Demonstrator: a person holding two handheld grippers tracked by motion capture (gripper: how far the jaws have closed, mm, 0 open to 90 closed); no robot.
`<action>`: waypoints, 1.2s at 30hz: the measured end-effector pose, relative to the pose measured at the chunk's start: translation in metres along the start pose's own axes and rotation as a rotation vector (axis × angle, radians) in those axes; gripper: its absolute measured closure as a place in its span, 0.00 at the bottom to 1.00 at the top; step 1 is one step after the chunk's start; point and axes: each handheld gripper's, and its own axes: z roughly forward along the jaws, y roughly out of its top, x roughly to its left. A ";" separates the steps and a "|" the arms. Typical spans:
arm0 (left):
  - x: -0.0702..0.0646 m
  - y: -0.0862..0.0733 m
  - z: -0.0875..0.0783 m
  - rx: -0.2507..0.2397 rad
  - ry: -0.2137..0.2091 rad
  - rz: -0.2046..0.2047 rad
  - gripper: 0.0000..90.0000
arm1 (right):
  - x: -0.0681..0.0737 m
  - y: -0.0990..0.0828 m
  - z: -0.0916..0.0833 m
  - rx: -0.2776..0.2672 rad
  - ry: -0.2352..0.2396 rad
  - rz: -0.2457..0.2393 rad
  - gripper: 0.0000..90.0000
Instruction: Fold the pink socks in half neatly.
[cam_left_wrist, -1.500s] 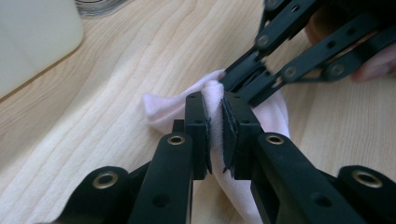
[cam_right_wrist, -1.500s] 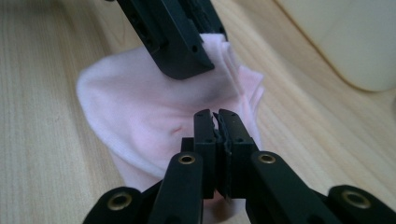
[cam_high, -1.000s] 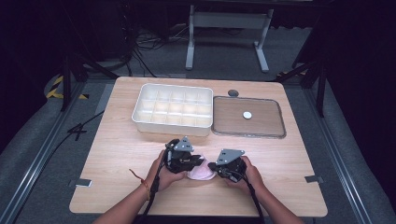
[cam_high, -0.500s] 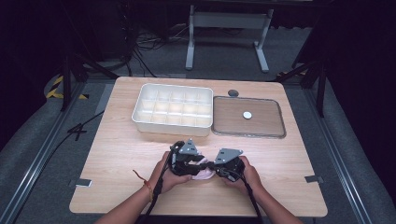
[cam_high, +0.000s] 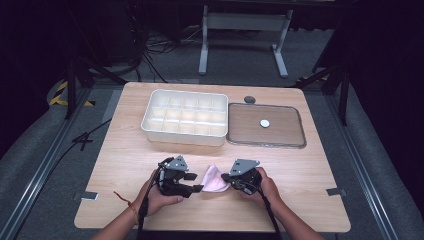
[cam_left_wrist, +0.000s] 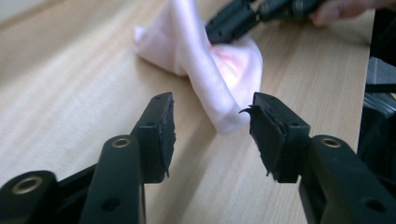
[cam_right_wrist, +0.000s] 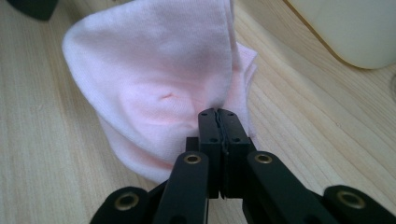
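At the near edge of the table we pinch the pink cloth in the right gripper, while the left gripper, jaws just opening, stands apart, so one tug could slide it free.

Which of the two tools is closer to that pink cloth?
Right. The right tool is clamped on the pink cloth; the left tool, open, sits just short of its end.

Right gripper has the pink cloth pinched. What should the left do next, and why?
Probably ease the left gripper forward and close on the pink cloth: its jaws have just been opening, the folded end lies just ahead between the tips, unpressed, while the right gripper clamps the far edge.
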 end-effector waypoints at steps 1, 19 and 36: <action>-0.001 -0.001 0.003 0.004 -0.004 0.005 0.59 | 0.000 0.000 0.000 0.000 0.000 0.000 1.00; -0.014 0.017 0.014 -0.070 0.048 0.099 0.90 | 0.002 0.001 0.000 0.006 -0.010 -0.016 1.00; -0.033 0.036 0.045 0.024 0.117 0.233 0.90 | -0.003 0.000 -0.002 -0.004 0.006 0.034 0.96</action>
